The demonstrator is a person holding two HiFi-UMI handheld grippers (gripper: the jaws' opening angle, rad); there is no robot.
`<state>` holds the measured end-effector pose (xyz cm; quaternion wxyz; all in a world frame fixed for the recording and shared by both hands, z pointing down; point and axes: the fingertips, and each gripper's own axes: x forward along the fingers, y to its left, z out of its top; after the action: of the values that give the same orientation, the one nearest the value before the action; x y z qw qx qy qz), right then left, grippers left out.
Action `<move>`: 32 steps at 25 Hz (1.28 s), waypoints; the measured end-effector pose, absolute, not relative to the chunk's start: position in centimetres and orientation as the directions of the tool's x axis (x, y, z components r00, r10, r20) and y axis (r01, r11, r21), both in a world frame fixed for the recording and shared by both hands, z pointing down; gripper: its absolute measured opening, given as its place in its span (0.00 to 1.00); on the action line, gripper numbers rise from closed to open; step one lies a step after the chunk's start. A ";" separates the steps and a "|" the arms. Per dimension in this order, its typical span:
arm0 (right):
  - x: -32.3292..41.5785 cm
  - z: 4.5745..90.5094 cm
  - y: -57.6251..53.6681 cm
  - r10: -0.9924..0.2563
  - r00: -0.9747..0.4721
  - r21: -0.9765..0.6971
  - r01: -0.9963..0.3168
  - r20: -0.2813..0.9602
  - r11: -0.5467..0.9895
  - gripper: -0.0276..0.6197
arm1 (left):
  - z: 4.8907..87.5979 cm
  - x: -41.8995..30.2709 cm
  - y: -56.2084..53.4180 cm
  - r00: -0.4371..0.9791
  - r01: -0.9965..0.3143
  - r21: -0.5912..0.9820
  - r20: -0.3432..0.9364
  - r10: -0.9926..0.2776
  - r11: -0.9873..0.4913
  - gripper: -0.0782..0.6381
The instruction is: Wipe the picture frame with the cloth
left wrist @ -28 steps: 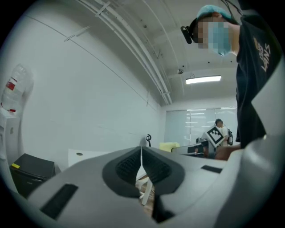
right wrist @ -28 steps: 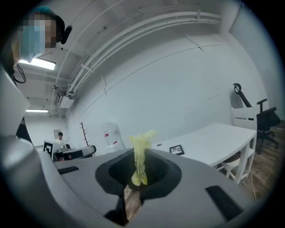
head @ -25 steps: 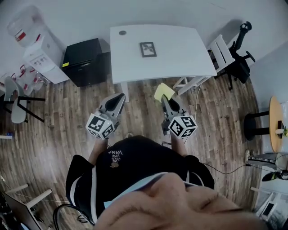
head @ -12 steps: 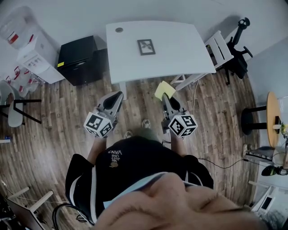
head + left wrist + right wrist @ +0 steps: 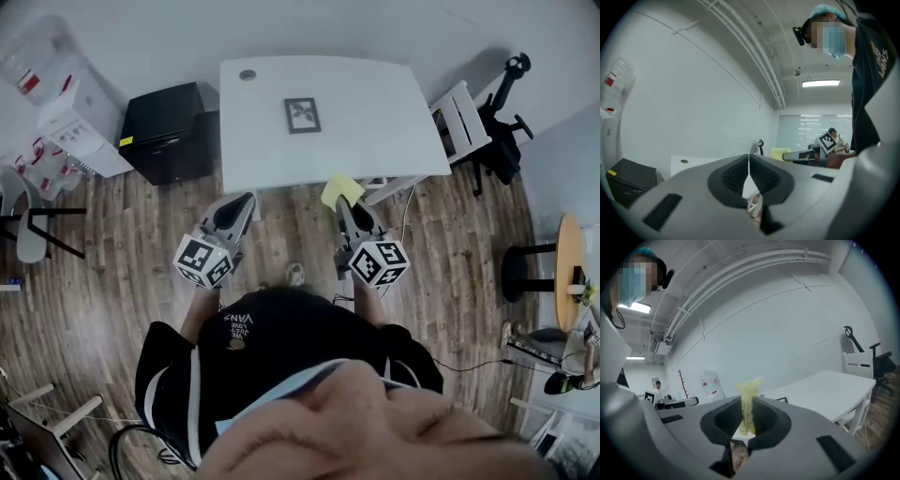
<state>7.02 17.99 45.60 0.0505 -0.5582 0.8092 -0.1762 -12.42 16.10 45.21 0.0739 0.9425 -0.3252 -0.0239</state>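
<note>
**A:** One picture frame [image 5: 302, 115], flat on the white worktop [image 5: 384, 131] and not yet reached. A round grommet [image 5: 247, 74] sits beyond the frame, to its left.

**B:** Cloth?

**A:** The yellow cloth [image 5: 342, 189] is bunched in the right gripper [image 5: 342, 204], jaws clamped on a narrow fold. It is on the near side of the frame and well short of it, over the floor [image 5: 281, 234]. The left gripper [image 5: 247, 200] is near-left of the frame, jaws pressed together with nothing between.

**B:** Risks?

**A:** The frame looks light and unfixed. It would likely skate under a one-sided wipe unless the left gripper steadies it. The pinch is thin, so a hard drag could pull the cloth free. Bare jaw tips could scuff the glass if the fold rides too high.

**B:** Room?

**A:** Wood-plank floor. A black cabinet [image 5: 169, 131] stands left of the frame, with a water dispenser [image 5: 80, 112] farther left. To the frame's right are a white chair [image 5: 459, 108], then a black office chair [image 5: 502, 127].
</note>
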 end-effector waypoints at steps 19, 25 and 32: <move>13.8 47.1 7.7 -0.836 -0.536 -0.389 -0.799 0.115 0.458 0.10 | 46.1 -5.6 9.4 0.664 -0.742 0.151 0.036 -0.747 -0.653 0.13; 13.3 47.9 6.3 -0.815 -0.566 -0.410 -0.776 0.120 0.479 0.10 | 46.8 -5.6 8.7 0.645 -0.759 0.161 0.053 -0.762 -0.631 0.13; 12.2 47.8 3.2 -0.812 -0.568 -0.409 -0.778 0.133 0.477 0.10 | 46.8 -6.3 5.1 0.655 -0.749 0.173 0.047 -0.754 -0.640 0.13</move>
<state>12.17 3.17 47.81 0.0397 -0.4630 0.8585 -0.2169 -6.29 5.06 46.81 0.0889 0.9053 -0.4151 -0.0146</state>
